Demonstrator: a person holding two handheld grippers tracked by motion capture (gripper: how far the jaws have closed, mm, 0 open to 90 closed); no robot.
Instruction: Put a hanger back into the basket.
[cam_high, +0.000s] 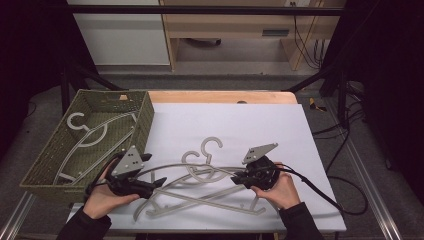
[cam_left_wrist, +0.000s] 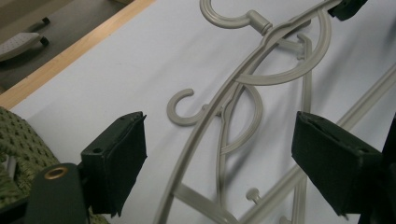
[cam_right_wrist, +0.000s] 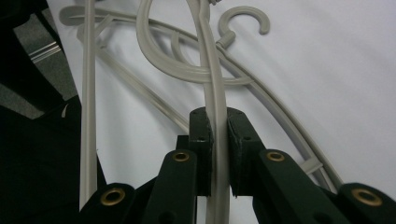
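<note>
Right gripper (cam_high: 235, 176), lower centre-right of the high view, is clamped on the arm of a grey plastic hanger (cam_high: 175, 169). In the right gripper view both pads (cam_right_wrist: 201, 140) pinch that arm, and the bar (cam_right_wrist: 215, 112) runs straight up between the jaws toward the top of the frame.

Left gripper (cam_high: 159, 181), lower left of the high view, has its jaws apart with nothing pressed between them. In the left gripper view the pads (cam_left_wrist: 122, 158) stand wide at the left and right edges of the frame, and the curved arm of the gripped hanger (cam_left_wrist: 201, 135) passes through the gap without touching either.

The loose hangers (cam_high: 210, 192) lie tangled and overlapping on the white sheet (cam_high: 260, 125), lower centre of the high view, between the two hands. Their hooks point toward the top of the frame; one hook (cam_high: 212, 143) lies free just above the pile. Exact count in the tangle is hard to tell; at least three.

The green woven basket (cam_high: 146, 117) sits at the left of the high view, overhanging the left edge of the sheet. One more hanger (cam_high: 92, 135) lies flat inside it, hook toward the upper left. Left hand (cam_high: 102, 197) is just below the basket's near corner, right hand (cam_high: 282, 190) at lower right with the cable (cam_high: 320, 195) trailing off to the right.
</note>
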